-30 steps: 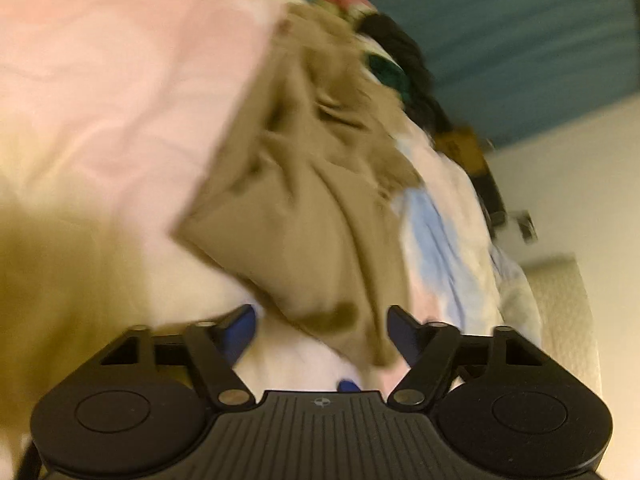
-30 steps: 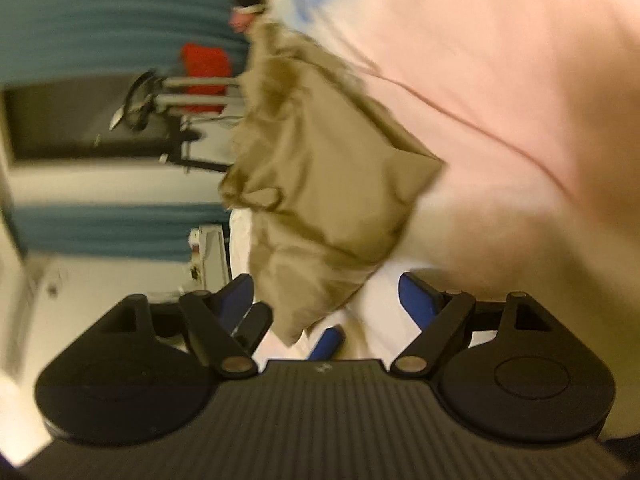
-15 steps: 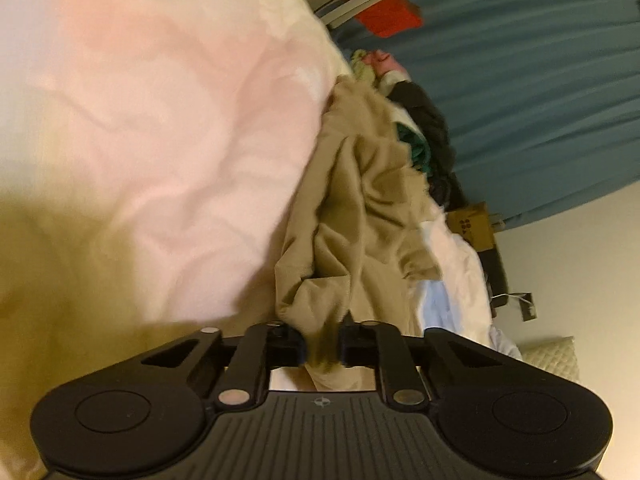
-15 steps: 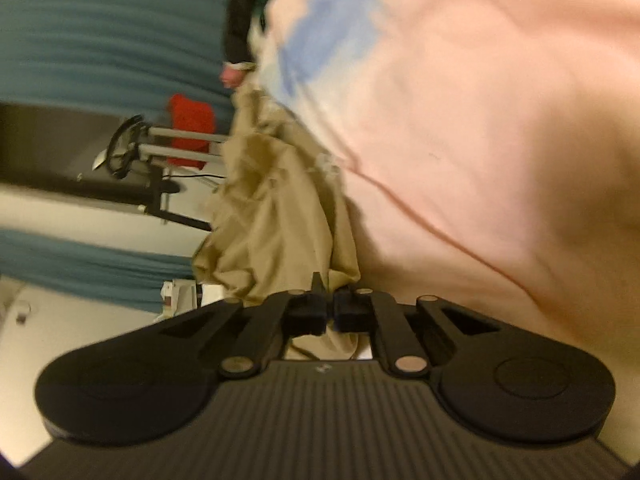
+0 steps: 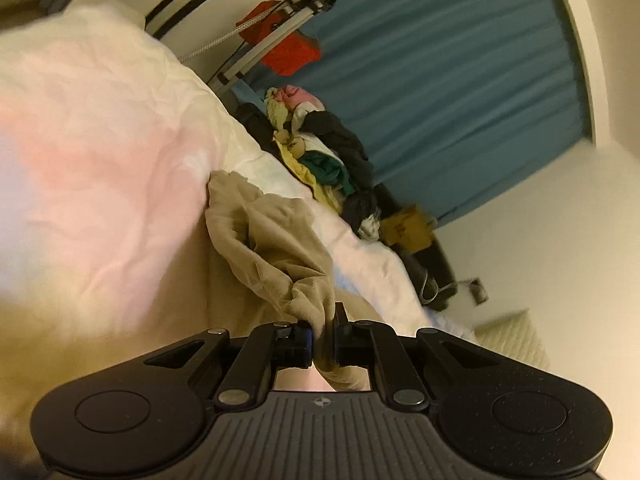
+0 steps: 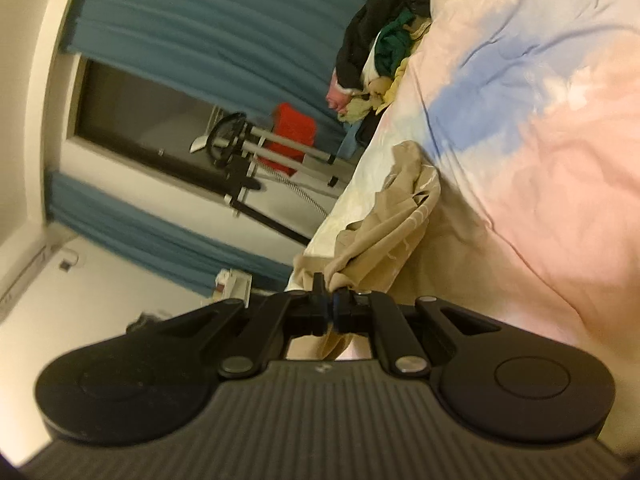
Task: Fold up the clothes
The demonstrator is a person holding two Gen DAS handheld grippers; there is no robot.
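Note:
A tan garment (image 5: 268,240) lies crumpled on the pink, white and blue bedspread (image 5: 100,168). My left gripper (image 5: 323,334) is shut on one bunched edge of it, cloth pinched between the black fingers. In the right wrist view the same tan garment (image 6: 392,220) stretches away over the bedspread (image 6: 560,140), and my right gripper (image 6: 328,306) is shut on another bunched edge. Both views are tilted steeply. The rest of the garment hangs slack between the two grips.
A heap of mixed clothes (image 5: 324,152) sits at the bed's far edge, also seen as the clothes heap (image 6: 380,52). Behind stand teal curtains (image 5: 440,80), a metal frame with a red cloth (image 5: 292,48), a cardboard box (image 5: 408,224) and a white wall.
Both grippers went from open to shut on edges of the tan garment. They then tilted and pulled up, so more of the room and less of the bed shows.

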